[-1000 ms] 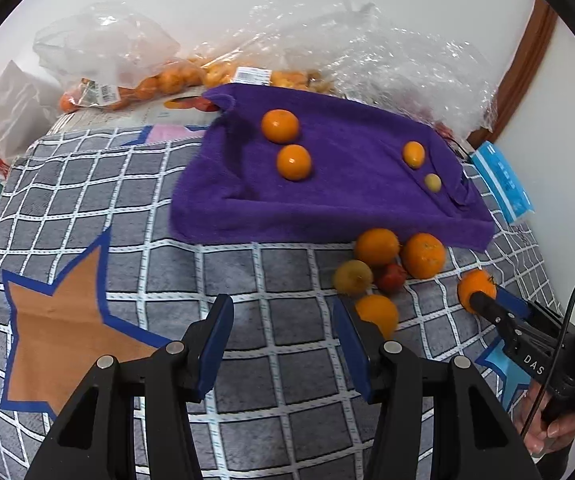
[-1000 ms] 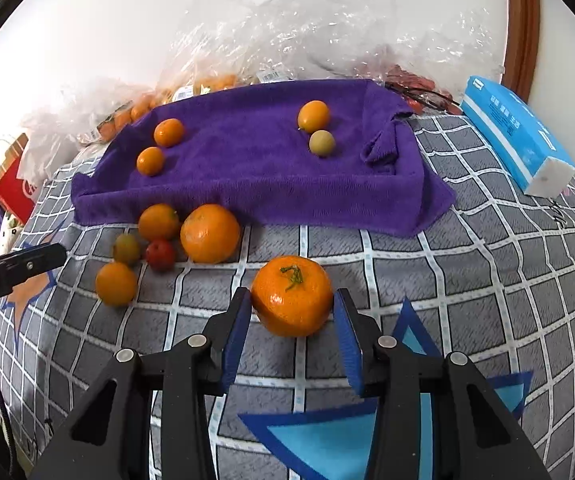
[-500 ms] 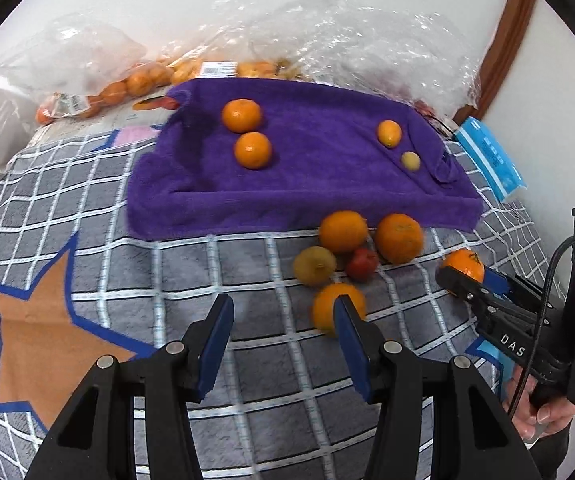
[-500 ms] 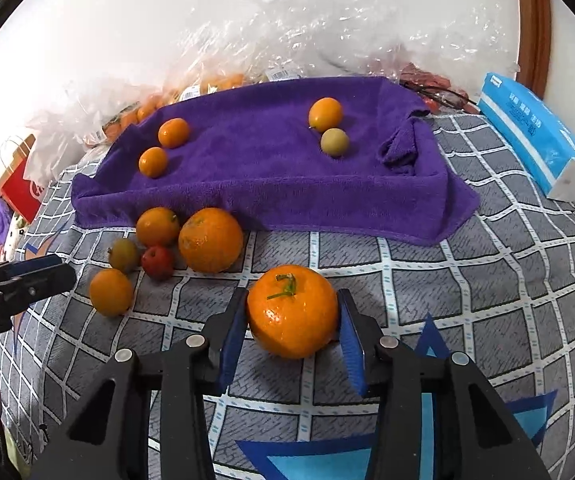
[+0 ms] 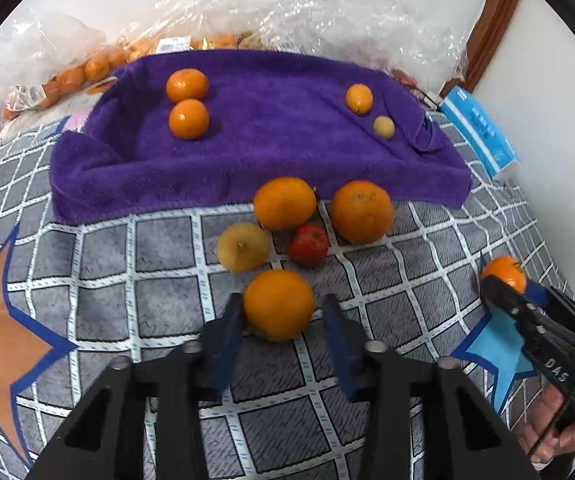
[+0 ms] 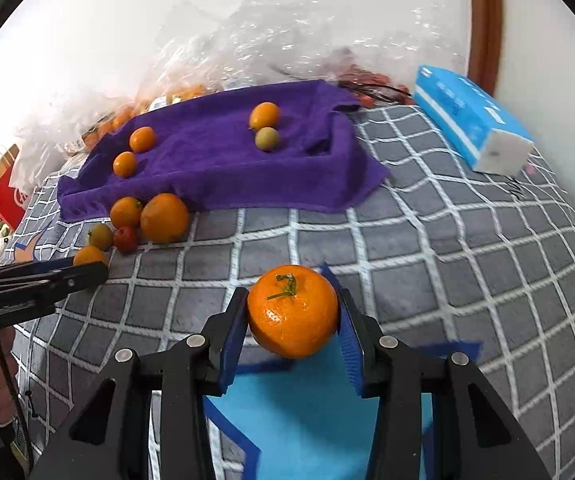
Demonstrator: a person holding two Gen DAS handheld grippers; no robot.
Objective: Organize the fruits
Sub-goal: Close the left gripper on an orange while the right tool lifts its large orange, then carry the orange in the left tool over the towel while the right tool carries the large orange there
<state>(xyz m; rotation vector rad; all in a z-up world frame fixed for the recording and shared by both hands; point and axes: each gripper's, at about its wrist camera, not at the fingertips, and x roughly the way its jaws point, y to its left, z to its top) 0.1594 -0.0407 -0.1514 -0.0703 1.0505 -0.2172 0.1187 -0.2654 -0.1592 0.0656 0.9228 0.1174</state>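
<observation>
My right gripper (image 6: 292, 316) is shut on a stemmed mandarin (image 6: 292, 311) and holds it above the checked cloth; it also shows in the left wrist view (image 5: 503, 273). My left gripper (image 5: 283, 334) is open, its jaws on either side of an orange (image 5: 278, 304) that lies on the cloth. Behind it lie a yellow fruit (image 5: 242, 246), a red fruit (image 5: 308, 244) and two oranges (image 5: 285, 202) (image 5: 361, 211). A purple towel (image 5: 271, 148) holds two oranges (image 5: 187, 85) (image 5: 188, 118), a kumquat (image 5: 359, 98) and a small yellow-green fruit (image 5: 384, 126).
Clear plastic bags (image 5: 327, 12) with more fruit lie behind the towel against the wall. A blue tissue pack (image 6: 473, 118) lies at the right. A red bag (image 6: 7, 200) stands at the far left. A wooden door frame (image 5: 483, 28) rises at the back right.
My left gripper has moved forward and right until its open jaws flank the nearest orange. My right gripper has closed on the mandarin and lifted it toward me.
</observation>
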